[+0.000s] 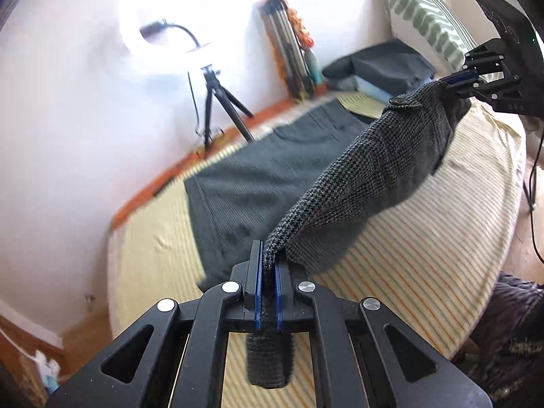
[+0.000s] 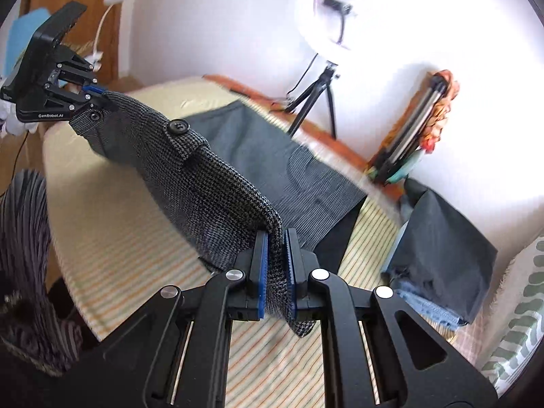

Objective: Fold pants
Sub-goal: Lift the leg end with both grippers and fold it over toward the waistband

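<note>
While the left claw (image 1: 268,265) is clamping one end of the houndstooth pants (image 1: 380,170), the right claw (image 2: 276,248) is gripping the other end. They are hanging stretched between both, lifted over the striped bed (image 1: 425,265), with dark grey pants (image 1: 251,176) lying flat beyond.

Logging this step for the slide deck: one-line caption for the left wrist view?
Left gripper and right gripper clamp opposite ends of checked pants, lifted above the striped bed.

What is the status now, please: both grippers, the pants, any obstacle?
Left gripper and right gripper both shut on houndstooth pants, waistband lifted between them. Dark grey pants lie flat on striped bed beneath.
</note>
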Available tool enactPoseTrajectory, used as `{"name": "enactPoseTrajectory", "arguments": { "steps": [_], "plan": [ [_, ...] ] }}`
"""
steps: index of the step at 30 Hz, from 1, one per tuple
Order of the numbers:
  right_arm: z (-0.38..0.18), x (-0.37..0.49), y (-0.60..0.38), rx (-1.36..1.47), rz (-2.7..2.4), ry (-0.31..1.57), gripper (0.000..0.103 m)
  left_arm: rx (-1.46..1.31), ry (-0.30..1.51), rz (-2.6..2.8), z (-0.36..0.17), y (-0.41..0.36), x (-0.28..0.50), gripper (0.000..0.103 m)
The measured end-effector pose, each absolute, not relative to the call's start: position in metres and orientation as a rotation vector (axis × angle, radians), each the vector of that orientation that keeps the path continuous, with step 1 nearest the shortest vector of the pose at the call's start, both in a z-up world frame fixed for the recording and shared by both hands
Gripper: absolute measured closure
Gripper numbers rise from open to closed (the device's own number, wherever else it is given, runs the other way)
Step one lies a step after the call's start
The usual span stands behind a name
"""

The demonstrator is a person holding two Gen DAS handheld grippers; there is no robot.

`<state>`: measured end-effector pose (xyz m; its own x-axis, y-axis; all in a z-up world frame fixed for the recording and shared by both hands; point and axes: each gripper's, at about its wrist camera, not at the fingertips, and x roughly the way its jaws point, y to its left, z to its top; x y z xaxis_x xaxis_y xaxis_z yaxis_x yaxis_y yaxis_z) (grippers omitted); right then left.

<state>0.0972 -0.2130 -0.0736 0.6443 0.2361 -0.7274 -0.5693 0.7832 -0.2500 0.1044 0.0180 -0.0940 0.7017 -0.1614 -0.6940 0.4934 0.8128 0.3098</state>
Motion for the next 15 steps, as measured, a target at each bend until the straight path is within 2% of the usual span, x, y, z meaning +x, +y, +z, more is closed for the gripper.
{"name": "enactPoseTrajectory", "arguments": {
  "steps": [8,15],
  "plan": [
    [-0.056,0.166,-0.216,-0.458,0.423,0.699,0.093,0.529,0.66,-0.362,-0.088,0.017,0.168,0.099],
    [-0.062,0.249,-0.214,-0.434,0.365,0.718,0.094,0.56,0.651,-0.334,-0.087,0.01,0.242,0.099]
  ]
}}
